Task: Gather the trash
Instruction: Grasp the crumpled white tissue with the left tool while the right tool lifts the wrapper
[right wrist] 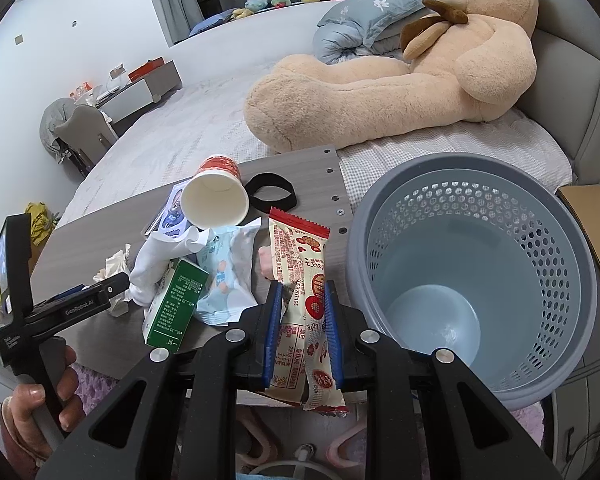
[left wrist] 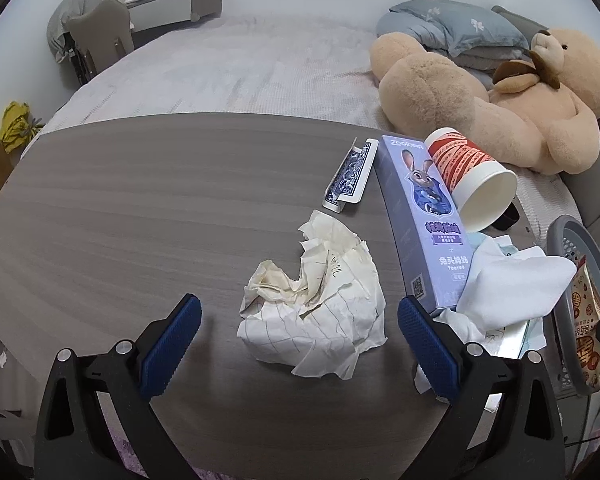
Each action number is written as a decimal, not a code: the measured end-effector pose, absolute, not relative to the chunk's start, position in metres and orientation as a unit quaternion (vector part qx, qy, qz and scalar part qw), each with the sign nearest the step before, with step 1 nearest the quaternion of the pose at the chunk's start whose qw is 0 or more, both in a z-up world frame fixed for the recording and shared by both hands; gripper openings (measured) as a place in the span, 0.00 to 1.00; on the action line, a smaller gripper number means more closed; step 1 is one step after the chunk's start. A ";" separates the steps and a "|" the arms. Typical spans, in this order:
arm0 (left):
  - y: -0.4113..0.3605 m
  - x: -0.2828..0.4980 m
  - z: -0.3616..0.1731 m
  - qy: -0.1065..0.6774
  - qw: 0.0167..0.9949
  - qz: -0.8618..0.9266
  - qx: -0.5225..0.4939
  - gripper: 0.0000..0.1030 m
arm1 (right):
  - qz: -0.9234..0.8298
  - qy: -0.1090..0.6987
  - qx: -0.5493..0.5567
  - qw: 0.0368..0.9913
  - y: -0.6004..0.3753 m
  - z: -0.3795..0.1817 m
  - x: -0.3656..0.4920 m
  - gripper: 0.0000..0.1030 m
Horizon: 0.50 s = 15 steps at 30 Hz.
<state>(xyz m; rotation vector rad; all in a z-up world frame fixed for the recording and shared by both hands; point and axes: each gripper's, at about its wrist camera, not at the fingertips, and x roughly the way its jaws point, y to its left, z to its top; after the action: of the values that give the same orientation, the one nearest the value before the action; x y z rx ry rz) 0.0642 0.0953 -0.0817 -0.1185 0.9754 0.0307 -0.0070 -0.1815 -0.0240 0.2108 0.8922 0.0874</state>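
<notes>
Left wrist view: the left gripper point(left wrist: 300, 328) hangs over the grey wooden table point(left wrist: 139, 220), pointing steeply down.
Left gripper state: released, jaws spread wide, nothing pressed by the blue pads point(left wrist: 171, 344).
Crumpled paper: a ball of lined paper point(left wrist: 316, 304) lies on the table between the two open fingers, just ahead of them, touching neither pad.
Purple box: a long box with a rabbit picture point(left wrist: 424, 220) lies beyond the right finger, its near end just beside that finger.
Paper cup: a red and white cup point(left wrist: 472, 184) rests tilted against the far side of the purple box.
White tissue: a tissue point(left wrist: 512, 288) lies to the right of the gripper, partly on the box.
Right wrist view: the right gripper point(right wrist: 300, 320) is clenched on a snack wrapper point(right wrist: 300, 252).
Snack wrapper place: it sits between the pads, its red top edge pointing away from the gripper.
Trash basket: the grey basket point(right wrist: 452, 232) stands just to the right of the right gripper, beside the table edge.
Green carton: a green and white carton point(right wrist: 175, 304) lies to the left of the right gripper.
Hand: a hand point(right wrist: 39, 408) holds the left gripper's handle, far left.
</notes>
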 end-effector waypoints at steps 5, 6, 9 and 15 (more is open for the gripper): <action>0.095 0.067 -0.086 0.468 0.882 0.008 -0.053 0.87 | 0.040 0.433 0.103 0.895 -0.182 -0.026 -0.005 0.20; 0.094 0.067 -0.086 0.469 0.882 0.005 -0.052 0.79 | 0.041 0.433 0.103 0.895 -0.182 -0.026 -0.005 0.20; 0.093 0.069 -0.088 0.474 0.879 -0.007 -0.053 0.67 | 0.041 0.433 0.102 0.895 -0.182 -0.026 -0.004 0.20; 0.097 0.063 -0.083 0.464 0.884 -0.009 -0.052 0.63 | 0.042 0.431 0.101 0.895 -0.180 -0.026 -0.005 0.20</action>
<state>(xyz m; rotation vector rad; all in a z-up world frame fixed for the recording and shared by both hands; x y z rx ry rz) 0.0632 0.0974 -0.0827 -0.1090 0.9654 -0.0177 -0.0047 -0.1800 -0.0257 0.2096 0.8943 0.0867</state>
